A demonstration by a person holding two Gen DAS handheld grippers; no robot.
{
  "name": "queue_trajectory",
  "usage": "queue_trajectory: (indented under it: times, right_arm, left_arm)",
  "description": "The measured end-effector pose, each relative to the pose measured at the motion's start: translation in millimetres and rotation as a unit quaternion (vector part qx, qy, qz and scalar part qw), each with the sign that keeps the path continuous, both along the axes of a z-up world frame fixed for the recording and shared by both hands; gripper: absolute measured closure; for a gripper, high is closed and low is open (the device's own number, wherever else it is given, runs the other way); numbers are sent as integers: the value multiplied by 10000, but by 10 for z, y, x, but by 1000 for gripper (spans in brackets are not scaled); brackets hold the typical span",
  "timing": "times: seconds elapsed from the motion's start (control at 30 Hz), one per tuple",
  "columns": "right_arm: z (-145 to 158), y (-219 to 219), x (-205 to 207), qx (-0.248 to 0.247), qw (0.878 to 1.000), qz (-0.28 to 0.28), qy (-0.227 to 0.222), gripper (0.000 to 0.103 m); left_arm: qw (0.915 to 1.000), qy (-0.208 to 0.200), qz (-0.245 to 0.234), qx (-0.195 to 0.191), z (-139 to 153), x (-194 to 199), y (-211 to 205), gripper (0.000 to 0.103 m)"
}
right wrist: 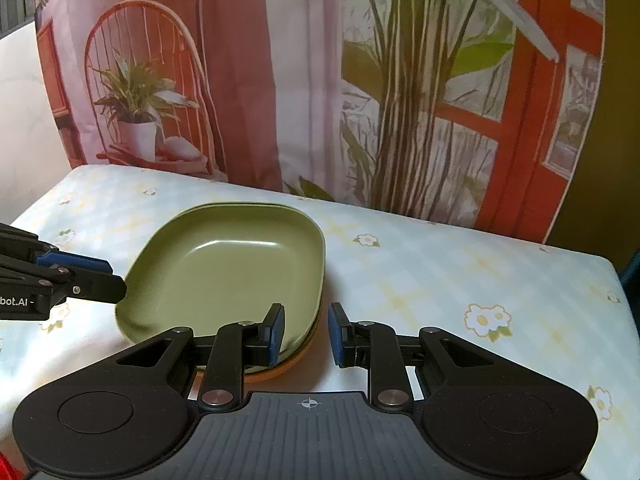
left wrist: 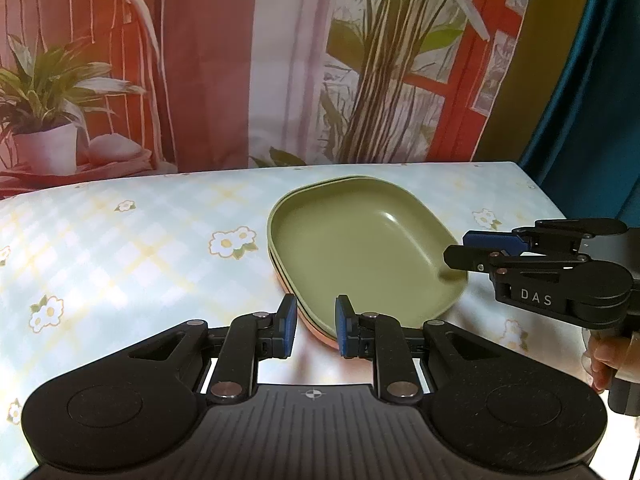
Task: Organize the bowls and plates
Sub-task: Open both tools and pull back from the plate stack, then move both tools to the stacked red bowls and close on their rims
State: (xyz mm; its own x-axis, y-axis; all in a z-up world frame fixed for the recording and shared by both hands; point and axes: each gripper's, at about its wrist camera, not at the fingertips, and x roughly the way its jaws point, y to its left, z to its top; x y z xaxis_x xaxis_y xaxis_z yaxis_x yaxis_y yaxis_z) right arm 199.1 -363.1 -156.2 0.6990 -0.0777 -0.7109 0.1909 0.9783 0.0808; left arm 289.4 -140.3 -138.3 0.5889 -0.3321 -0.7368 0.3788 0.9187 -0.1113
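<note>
**Desk:** What do you have in front of you?

**Operator:** I see a stack of rounded-rectangular dishes on the bench [left wrist: 120, 248], which is covered with a pale checked cloth printed with daisies. On top is an olive-green shallow plastic-looking plate [left wrist: 360, 248]. Under it I can make out another green rim, and at the bottom an orange plate [right wrist: 288, 368] whose edge just shows. The stack sits toward the far middle of the bench, in front of a printed backdrop of a chair, potted plants and a red window frame.

**Desk:** And your left gripper?

**Operator:** My left gripper [left wrist: 316, 330] hangs at the near edge of the stack. Its jaws are parted by a narrow gap with blue pads facing each other. The rims of the stack lie in that gap, but I see no pad pressing on them, so I hold nothing.

**Desk:** The right one?

**Operator:** My right gripper [right wrist: 306, 332] sits at the opposite side of the stack. Its jaws are also slightly parted. One blue pad [right wrist: 276, 334] stands in front of the green plate's rim, the other is over bare cloth; nothing is pinched. From the left camera I see its tips at the green plate's edge, and a hand [left wrist: 604, 360] on its grip.
</note>
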Motion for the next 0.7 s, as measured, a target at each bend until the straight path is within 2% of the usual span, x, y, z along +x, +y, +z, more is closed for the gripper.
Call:
queue_trajectory:
  times: [0.37,0.43,0.47,0.5,0.57,0.7]
  right_arm:
    - [244,178,-253,67,9999,-103,-108,81]
    - [305,239,-316,84,9998,-120,-158,81]
    - [335,271,-350,89,9997,-124,-186,81]
    - [369,309,-389,98,9996,-130,-222,79]
    - [426,372,-458,123,9994,-143,-285,71]
    - [516,501,-603,221,9988,-193,-396,53]
  left_arm:
    - [9999,-137,51,31,209,-351,155,80]
    - [9998,-180,63,23,250,-442,185,73]
    - [9997,-215,78,15,271,-482,199,64]
    - [9996,-255,91,8,296,-532,217,60]
    - [9995,-320,75,-4,342,-638,254,58]
    - [9991,-414,18,-10,423,-824,356,35]
